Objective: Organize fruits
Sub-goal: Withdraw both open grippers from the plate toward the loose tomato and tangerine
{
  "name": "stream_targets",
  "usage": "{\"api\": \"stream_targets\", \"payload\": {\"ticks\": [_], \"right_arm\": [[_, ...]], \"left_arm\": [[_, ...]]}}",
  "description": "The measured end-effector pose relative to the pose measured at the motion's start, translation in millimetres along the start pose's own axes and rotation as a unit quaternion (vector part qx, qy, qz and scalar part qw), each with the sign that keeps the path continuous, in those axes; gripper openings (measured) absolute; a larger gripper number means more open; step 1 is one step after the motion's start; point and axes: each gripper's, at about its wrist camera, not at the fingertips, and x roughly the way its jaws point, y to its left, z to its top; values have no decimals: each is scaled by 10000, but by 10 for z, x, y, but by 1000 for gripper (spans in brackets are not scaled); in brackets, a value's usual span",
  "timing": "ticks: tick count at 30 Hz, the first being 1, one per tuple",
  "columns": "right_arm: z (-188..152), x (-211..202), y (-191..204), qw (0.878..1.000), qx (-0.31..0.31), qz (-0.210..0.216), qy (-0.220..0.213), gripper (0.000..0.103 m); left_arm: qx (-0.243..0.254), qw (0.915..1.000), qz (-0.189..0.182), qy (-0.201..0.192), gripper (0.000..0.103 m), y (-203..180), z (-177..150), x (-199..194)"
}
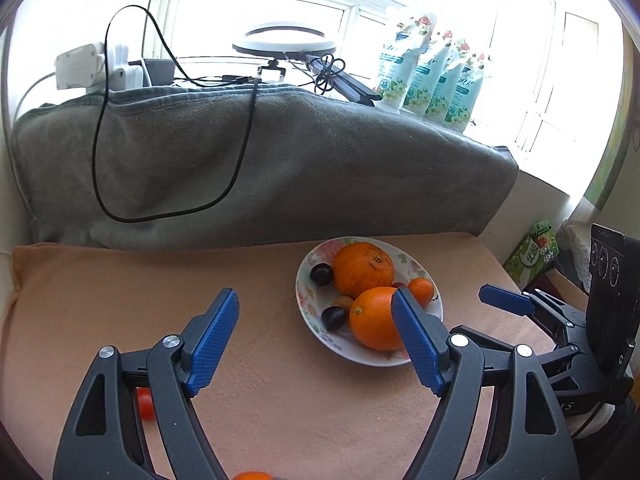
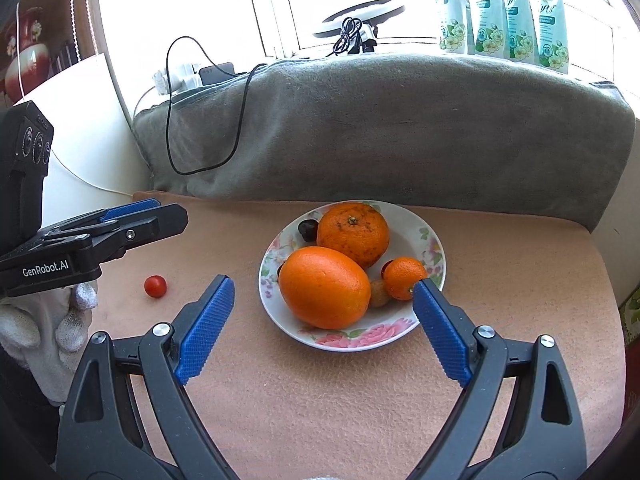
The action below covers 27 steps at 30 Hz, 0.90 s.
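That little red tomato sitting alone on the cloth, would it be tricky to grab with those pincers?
Probably a bit. The tomato looks round and smooth, so a nudge would likely send it rolling across the peach cloth. Its skin looks glossy, so it may slip between the pads, and a hard squeeze could burst it. The left gripper, nearest to it, is open and empty.

Daylight floods in from the blown-out white window panes (image 1: 260, 16) across the top of both my views, leaving soft, faint shadows on the peach fleece tabletop cloth (image 2: 320, 400). Fisheye bending and dark vignetting crowd the corners; the centre stays sharp.
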Motion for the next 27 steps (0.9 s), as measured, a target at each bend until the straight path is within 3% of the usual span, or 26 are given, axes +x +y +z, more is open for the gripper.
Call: {"api": "stream_targets", "payload": {"ticks": [17,27], "right_arm": [[-108,50,446,9986,-274,401,226,93],[-222,101,775,9945,-726,654,367,93]], "left_arm": [[-230,9995,198,-95,79,342,-126,-207],[-575,9968,547,37,79,785,-364,-304]]}}
